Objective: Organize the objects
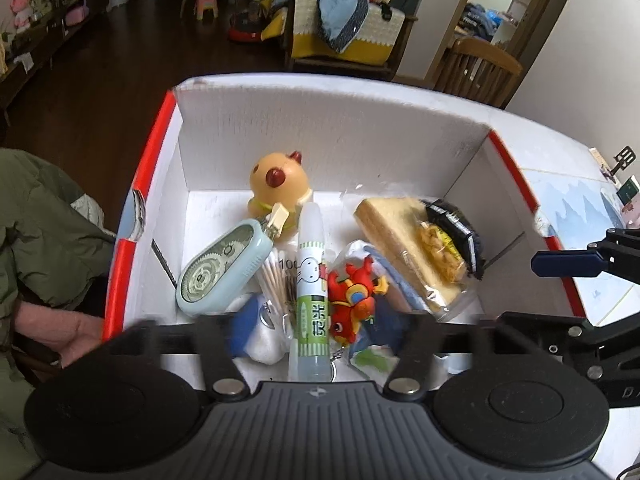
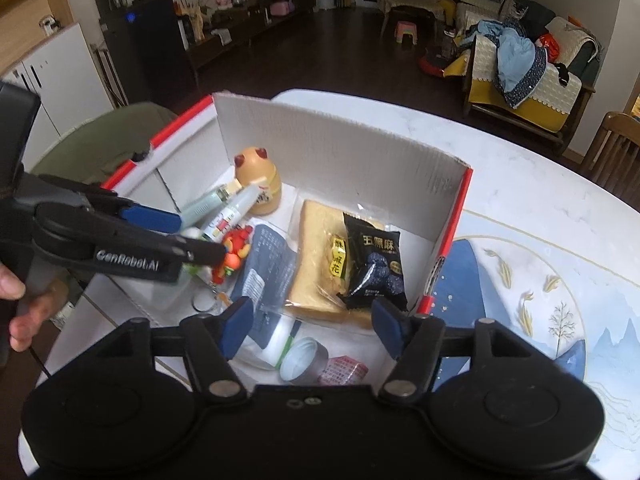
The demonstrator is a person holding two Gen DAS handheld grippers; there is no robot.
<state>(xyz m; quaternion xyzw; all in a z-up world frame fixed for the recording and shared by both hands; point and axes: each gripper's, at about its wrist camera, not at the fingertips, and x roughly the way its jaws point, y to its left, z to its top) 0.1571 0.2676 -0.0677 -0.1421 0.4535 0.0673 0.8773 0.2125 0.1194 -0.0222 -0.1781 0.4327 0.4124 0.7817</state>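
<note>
A white cardboard box with red edges (image 1: 328, 128) (image 2: 332, 148) stands on the table and holds several objects: a yellow toy bottle (image 1: 278, 182) (image 2: 258, 188), a light blue correction tape (image 1: 218, 266), a green glue stick (image 1: 312, 292), a red fish keychain (image 1: 354, 296) (image 2: 236, 252), a wrapped bread slice (image 1: 404, 248) (image 2: 320, 264) and a black snack pack (image 2: 374, 266). My left gripper (image 1: 316, 328) (image 2: 192, 232) is open and empty, low over the glue stick and keychain. My right gripper (image 2: 316, 326) is open and empty over the box's near end; one of its fingers (image 1: 568, 262) shows in the left wrist view.
A white marble table with a blue printed mat (image 2: 540, 300) lies right of the box. A roll of tape (image 2: 302, 360) and a pink packet (image 2: 344, 370) lie at the box's near end. A wooden chair (image 1: 476, 68) stands behind.
</note>
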